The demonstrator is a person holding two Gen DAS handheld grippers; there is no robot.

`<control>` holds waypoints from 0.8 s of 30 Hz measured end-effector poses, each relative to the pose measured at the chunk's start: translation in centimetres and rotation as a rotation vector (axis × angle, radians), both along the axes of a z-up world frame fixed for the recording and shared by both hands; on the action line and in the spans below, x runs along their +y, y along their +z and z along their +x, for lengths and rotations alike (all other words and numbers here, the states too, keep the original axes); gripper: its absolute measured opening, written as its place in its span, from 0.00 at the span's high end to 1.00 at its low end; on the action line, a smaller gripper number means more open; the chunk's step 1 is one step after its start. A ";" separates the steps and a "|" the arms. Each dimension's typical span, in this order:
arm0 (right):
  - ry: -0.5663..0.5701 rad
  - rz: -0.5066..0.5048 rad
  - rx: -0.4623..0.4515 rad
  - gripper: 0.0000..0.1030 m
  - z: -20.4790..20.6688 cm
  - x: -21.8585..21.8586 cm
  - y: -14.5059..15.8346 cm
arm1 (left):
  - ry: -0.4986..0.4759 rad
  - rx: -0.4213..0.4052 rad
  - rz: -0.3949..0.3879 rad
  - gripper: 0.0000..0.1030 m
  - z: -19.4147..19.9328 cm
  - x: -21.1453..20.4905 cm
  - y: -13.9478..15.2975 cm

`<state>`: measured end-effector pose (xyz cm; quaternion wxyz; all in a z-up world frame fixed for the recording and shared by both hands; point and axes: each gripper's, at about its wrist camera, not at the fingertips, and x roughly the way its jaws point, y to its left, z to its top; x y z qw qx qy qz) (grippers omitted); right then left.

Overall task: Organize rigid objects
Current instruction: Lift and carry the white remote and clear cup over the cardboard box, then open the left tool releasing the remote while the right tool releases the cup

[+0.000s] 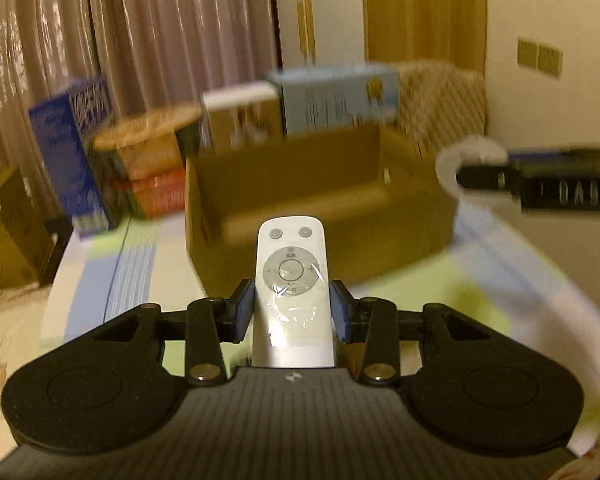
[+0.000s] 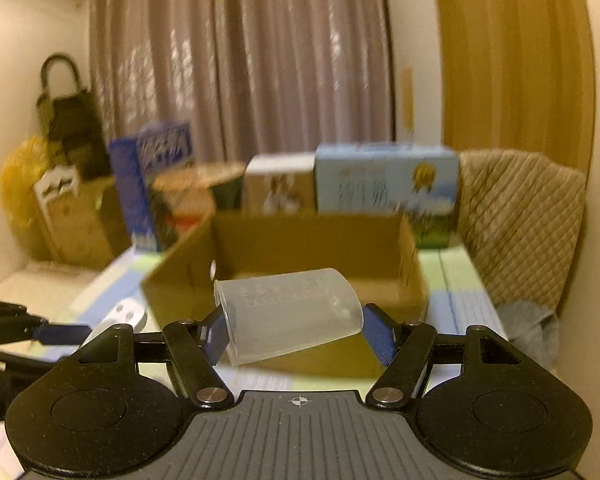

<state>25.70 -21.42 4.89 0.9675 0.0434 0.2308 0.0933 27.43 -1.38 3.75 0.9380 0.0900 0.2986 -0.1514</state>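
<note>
My left gripper (image 1: 293, 312) is shut on a white remote control (image 1: 291, 276), held above the table in front of an open cardboard box (image 1: 300, 200). My right gripper (image 2: 296, 330) is shut on a clear plastic measuring cup (image 2: 290, 314), lying on its side between the blue pads, just before the same box (image 2: 292, 248). The remote's tip (image 2: 126, 314) and the left gripper show at the lower left of the right wrist view. The right gripper and cup (image 1: 472, 160) show at the right of the left wrist view.
Behind the box stand a dark blue carton (image 2: 156, 184), a round tin on a red box (image 1: 152, 160), a white carton (image 2: 280, 184) and a light blue carton (image 2: 384, 184). A quilted chair back (image 2: 520, 220) is at the right. The tablecloth (image 1: 112, 272) is striped.
</note>
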 end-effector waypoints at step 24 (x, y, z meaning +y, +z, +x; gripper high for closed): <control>-0.105 0.071 0.128 0.34 14.2 -0.2 -5.8 | 0.106 -0.022 -0.077 0.48 14.6 0.4 -2.4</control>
